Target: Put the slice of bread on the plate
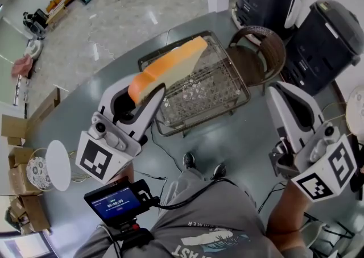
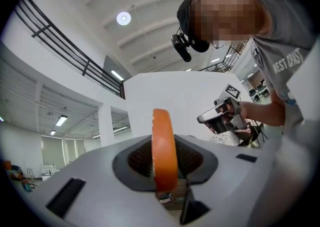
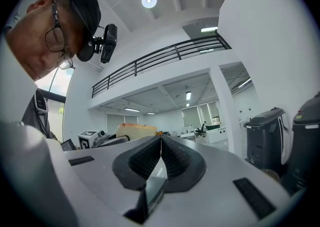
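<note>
A slice of bread (image 1: 170, 65) is clamped edge-on between the jaws of the left gripper (image 1: 146, 87) and is held in the air above a wire basket (image 1: 224, 89) on the grey surface (image 1: 239, 137). The right gripper (image 1: 280, 93) is seen with its jaws pressed together on nothing, right of the basket.

Grey table (image 1: 74, 109), wicker chair (image 1: 272, 44), glossy pale floor (image 1: 114, 18), cardboard boxes (image 1: 20, 157)

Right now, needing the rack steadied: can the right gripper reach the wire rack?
Probably yes: the right gripper, shut and empty, is beside the wire rack with nothing between; the left gripper holds the bread slice over its far side.
</note>
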Demonstrator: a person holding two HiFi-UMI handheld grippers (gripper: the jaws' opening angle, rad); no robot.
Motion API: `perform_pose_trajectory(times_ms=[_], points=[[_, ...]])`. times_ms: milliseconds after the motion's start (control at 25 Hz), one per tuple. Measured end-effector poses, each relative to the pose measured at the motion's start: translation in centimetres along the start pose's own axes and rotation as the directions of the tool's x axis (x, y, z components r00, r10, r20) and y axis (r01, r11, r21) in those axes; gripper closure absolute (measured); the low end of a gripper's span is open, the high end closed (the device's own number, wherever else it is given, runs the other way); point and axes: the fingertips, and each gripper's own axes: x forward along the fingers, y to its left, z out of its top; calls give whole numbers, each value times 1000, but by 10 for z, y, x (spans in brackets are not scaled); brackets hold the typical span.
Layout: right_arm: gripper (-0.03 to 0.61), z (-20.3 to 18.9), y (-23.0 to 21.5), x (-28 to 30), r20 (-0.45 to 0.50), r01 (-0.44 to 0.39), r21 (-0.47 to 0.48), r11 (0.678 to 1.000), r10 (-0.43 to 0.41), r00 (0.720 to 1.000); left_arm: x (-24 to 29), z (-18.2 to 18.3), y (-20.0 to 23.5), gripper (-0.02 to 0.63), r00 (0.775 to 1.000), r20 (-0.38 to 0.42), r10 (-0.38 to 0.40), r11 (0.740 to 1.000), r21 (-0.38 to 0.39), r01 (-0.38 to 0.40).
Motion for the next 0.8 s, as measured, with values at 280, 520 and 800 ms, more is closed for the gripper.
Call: perform_pose_trajectory(times_ms=[280, 520, 800], points=[[572, 12, 16, 42, 8, 40, -25, 999, -39, 999, -7, -2, 48, 514, 999, 39, -36, 999, -14, 37], [572, 1, 16, 71, -2, 80, -17, 997, -80, 997, -9, -19, 78, 512, 997, 49, -67, 997, -24, 68], [572, -1, 15, 97, -7, 103, -34, 994, -104, 995, -8, -32, 101, 512, 994, 69, -91, 995, -36, 93]])
